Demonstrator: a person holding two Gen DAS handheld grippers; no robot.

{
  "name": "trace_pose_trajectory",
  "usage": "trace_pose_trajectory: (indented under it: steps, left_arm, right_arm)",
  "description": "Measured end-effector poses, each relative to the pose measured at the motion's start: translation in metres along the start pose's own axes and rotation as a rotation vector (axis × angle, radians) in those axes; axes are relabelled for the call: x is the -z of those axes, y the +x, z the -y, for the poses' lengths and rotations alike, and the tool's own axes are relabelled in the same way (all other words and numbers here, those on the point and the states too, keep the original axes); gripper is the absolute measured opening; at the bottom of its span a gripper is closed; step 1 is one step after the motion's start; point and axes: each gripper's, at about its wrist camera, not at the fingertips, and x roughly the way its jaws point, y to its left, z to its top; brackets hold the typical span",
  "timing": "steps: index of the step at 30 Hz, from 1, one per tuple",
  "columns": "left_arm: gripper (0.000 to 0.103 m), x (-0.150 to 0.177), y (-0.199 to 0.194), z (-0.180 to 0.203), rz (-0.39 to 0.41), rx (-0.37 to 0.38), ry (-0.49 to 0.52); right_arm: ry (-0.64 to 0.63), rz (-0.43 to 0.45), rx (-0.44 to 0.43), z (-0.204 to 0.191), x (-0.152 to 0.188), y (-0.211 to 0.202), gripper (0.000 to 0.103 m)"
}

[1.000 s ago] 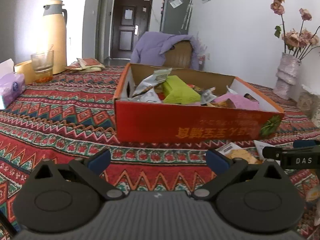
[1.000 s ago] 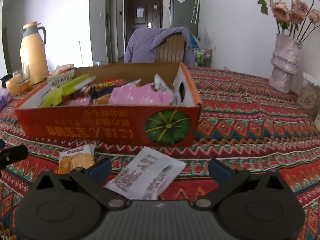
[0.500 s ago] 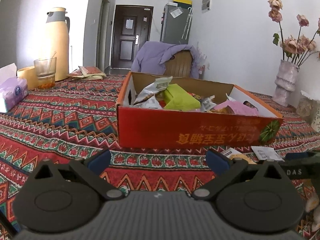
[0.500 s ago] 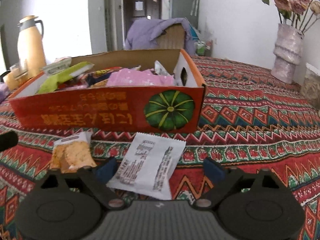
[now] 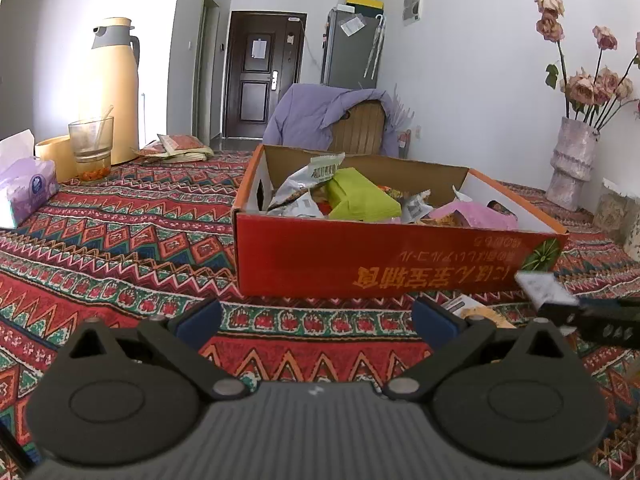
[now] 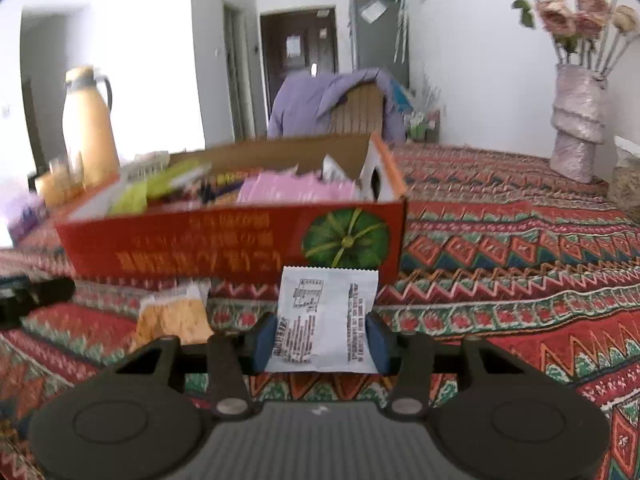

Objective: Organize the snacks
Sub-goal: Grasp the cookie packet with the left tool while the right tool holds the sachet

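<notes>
just in front of the red box (image 6: 232, 236), on the worktop (image 6: 520, 264) with the zigzag cloth, the white snack packet (image 6: 326, 320) sits between the blue pads of the right gripper (image 6: 322, 344). its jaws have just been closing in, and the packet is right there between them with both pads (image 6: 376, 342) against its side edges, so i'd call that a grip on it, narrow-ish. the packet's far end stands up toward the box wall with its printed back facing the camera.

handling-wise it looks like a thin sealed pouch: light, crinkly, a bit puffy, probably slick film. i'd guess it bends easily and could slide or pop out if squeezed on the air pocket, and whatever's inside may crumble. taking it across its width near the lower half, like now, seems fine; the crimped seam at the top would be a firmer bite.

the left gripper (image 5: 316, 316) hangs wide and empty over the cloth, near the box's front left corner. a second packet, the orange cracker pack (image 6: 174, 316), lies flat on the worktop just left of the white one, near the box's front wall. same deal there i'd think, light and brittle inside. the box is already piled with other snacks, so dropping it on top should be easy.
</notes>
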Motion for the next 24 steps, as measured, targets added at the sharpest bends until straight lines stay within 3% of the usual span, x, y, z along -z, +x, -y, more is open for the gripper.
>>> trace_pose_trajectory:
  steps: [5,14,24]
  left_arm:
    - [0.103,-0.007,0.004,0.014,-0.052,0.022,0.011]
    - [0.103,-0.023,0.029,0.076,-0.162,0.053,0.019]
    - [0.103,-0.017,0.065,0.110,-0.258,-0.061,-0.029]
  right_arm:
    - [0.034,0.075,-0.009,0.006,0.001,-0.013,0.047]
    - [0.092,0.099,-0.033,0.017,0.001,-0.015,0.047]
    - [0.189,0.105,-0.044,0.032,0.004,-0.014,0.047]
